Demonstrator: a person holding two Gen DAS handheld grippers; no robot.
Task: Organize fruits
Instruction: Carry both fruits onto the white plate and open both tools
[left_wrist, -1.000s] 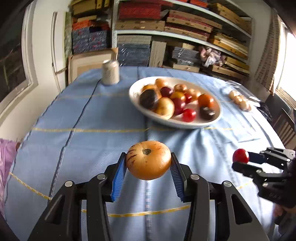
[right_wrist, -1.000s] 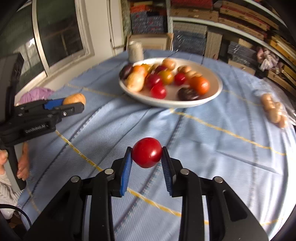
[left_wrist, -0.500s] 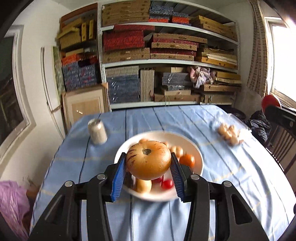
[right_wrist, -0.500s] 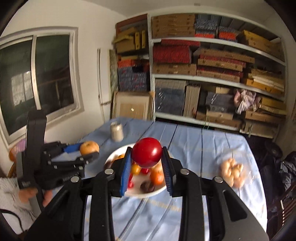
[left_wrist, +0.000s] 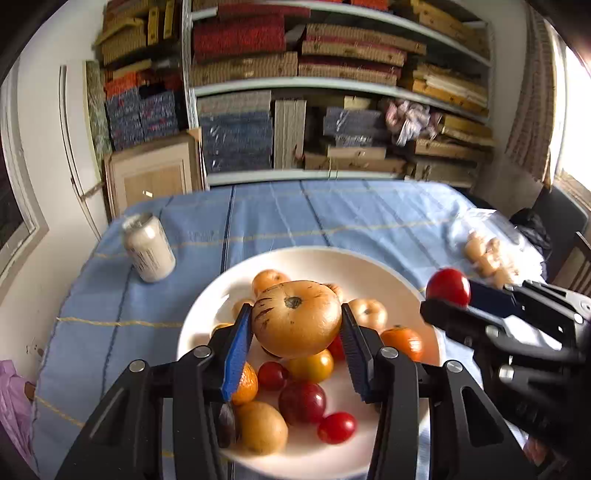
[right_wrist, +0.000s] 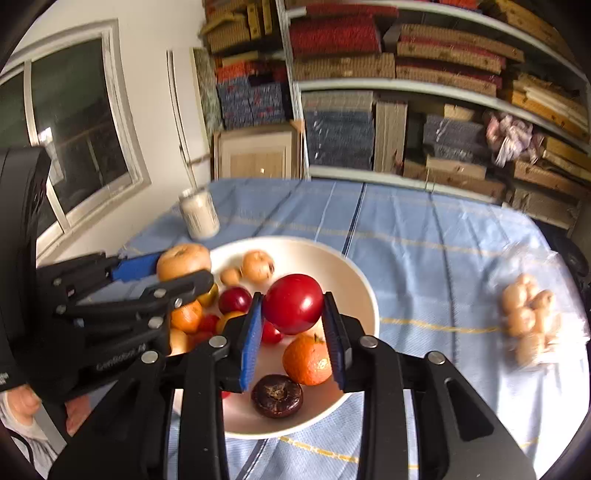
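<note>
Fingers (left_wrist: 236, 343) of both grippers clamped on fruit: left on orange tomato (left_wrist: 295, 319), right on red one (right_wrist: 293, 303), plate (left_wrist: 321, 254) beneath perhaps half hidden.

Orange tomato (left_wrist: 296, 318), red tomato (right_wrist: 292, 303), aloft.

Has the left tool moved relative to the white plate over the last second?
Yes. The left tool, gripping the orange tomato, was short of the white plate a second ago; it now hangs directly over the fruit on it.
</note>
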